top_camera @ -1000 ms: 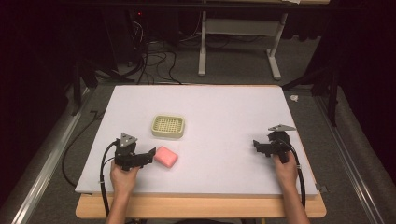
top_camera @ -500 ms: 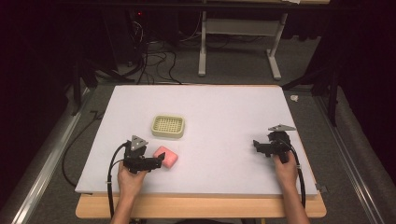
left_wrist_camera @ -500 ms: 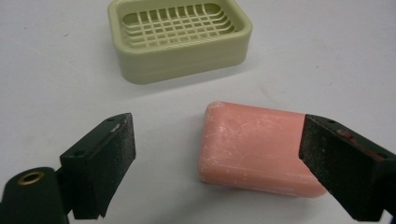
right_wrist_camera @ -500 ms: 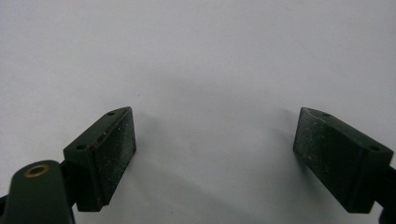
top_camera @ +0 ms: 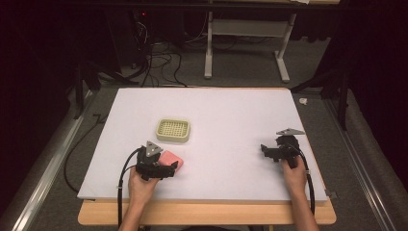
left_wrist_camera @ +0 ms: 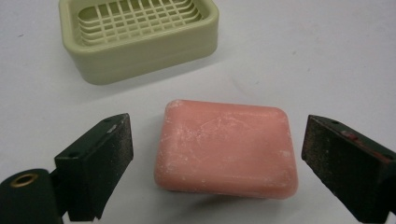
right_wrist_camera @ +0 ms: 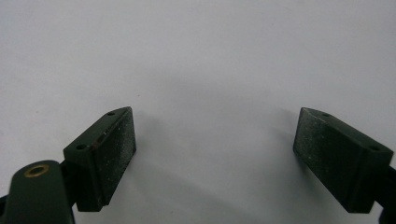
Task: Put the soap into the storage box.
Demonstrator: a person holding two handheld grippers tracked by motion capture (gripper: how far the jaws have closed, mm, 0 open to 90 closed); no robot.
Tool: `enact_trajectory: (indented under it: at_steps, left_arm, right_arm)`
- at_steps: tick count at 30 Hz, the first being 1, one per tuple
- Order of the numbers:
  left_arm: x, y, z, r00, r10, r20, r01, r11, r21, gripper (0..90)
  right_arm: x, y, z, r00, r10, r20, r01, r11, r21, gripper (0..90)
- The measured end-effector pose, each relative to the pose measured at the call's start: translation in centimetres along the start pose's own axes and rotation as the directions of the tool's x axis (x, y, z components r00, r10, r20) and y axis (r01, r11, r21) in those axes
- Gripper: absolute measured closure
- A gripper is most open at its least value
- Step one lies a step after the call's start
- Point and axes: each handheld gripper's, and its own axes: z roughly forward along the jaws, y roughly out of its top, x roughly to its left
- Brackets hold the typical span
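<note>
With its fingers spread wide around the pink rectangular soap bar (left_wrist_camera: 226, 148), the left gripper (left_wrist_camera: 215, 154) should close squarely; the right gripper (right_wrist_camera: 215, 154) rests released.

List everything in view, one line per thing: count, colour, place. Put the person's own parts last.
rectangular pink bar of soap: one, pink, flat on the board between the open jaws of the left tongs, touching neither.
pale green plastic soap dish with a grid insert: one, pale green, on the board just beyond the soap.
white board: one, white, covering the tabletop.
wooden table: one, light brown, its edge showing under the board.
left tongs: one, black, near left of the board, open.
right tongs: one, black, near right, open over bare board.
hands: two, holding the tongs.
</note>
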Motion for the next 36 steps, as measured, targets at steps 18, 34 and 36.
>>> enact_trajectory:
  at_steps: [18, 34, 36]
  left_arm:
    - [-0.9, 0.1, 1.8, 0.9988, 0.048, -0.004, -0.048, 0.9972, 0.058, 6.0]
    - [-0.8, -0.1, 2.6, 0.9981, 0.059, -0.017, -0.057, 0.9945, 0.087, 12.2]
    - [-0.8, -0.1, 2.9, 0.9981, 0.058, -0.019, -0.056, 0.9939, 0.095, 12.5]
  right_arm:
    - [0.0, 0.0, 0.0, 1.0, 0.0, 0.0, 0.0, 1.0, 0.0, 13.6]
    - [0.0, 0.0, 0.0, 1.0, 0.0, 0.0, 0.0, 1.0, 0.0, 13.6]
    - [0.0, 0.0, 0.0, 1.0, -0.001, 0.0, 0.001, 1.0, 0.001, 13.6]
